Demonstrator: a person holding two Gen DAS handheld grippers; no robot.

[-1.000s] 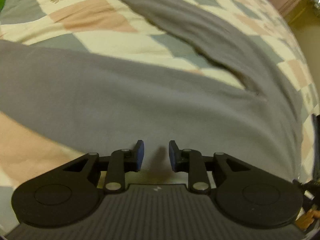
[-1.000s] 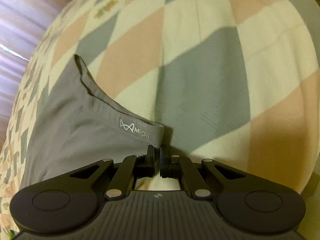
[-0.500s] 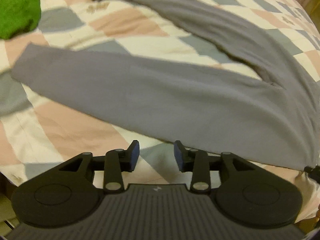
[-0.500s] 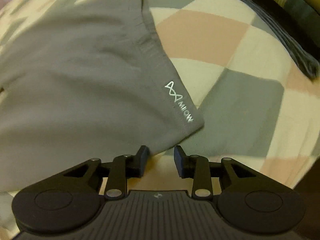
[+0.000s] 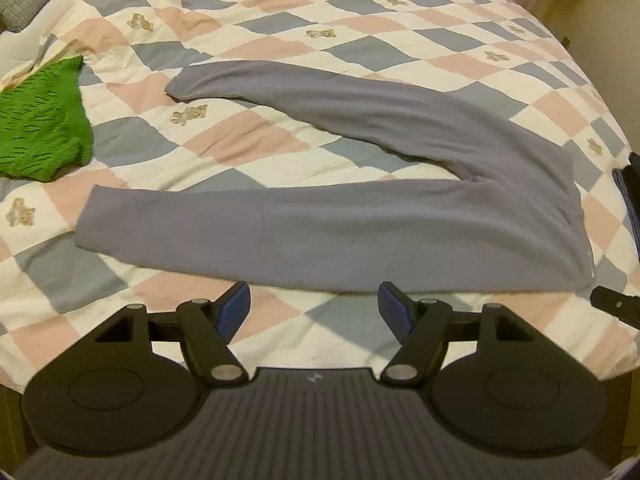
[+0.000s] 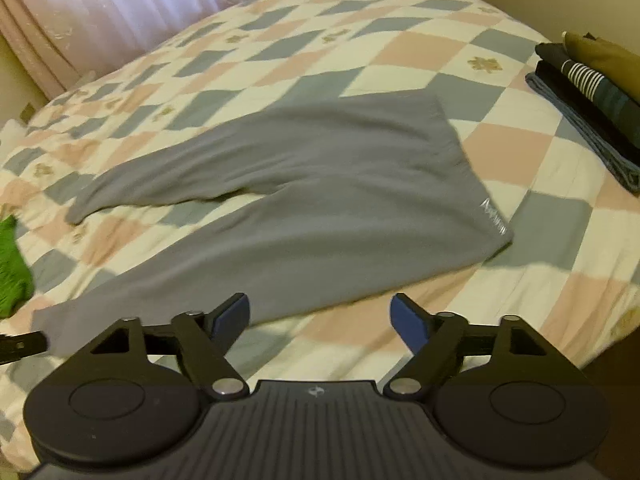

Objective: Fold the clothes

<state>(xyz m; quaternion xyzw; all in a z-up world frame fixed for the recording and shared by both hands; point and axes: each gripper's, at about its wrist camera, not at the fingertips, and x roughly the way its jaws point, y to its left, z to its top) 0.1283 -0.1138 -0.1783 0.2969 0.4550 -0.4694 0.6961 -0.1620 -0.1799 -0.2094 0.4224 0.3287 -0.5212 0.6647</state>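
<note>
Grey pants [image 5: 360, 216] lie spread flat on the checkered quilt [image 5: 280, 32], legs splayed to the left, waistband to the right. In the right wrist view the pants [image 6: 320, 184] show a white logo [image 6: 496, 220] on the waistband. My left gripper [image 5: 314, 312] is open and empty, raised above the quilt just in front of the near leg. My right gripper [image 6: 320, 316] is open and empty, raised above the near edge of the pants. The tip of the right gripper shows at the right edge of the left wrist view [image 5: 616, 306].
A green knitted garment [image 5: 40, 124] lies at the left of the bed. A stack of folded clothes [image 6: 592, 100] sits at the right side of the bed. Curtains [image 6: 120, 4] hang behind the bed. The bed's front edge runs below both grippers.
Both grippers pulled back and up from the pants. The right gripper let go of the waistband and opened wide. The left gripper opened wider. The pants now lie flat.
</note>
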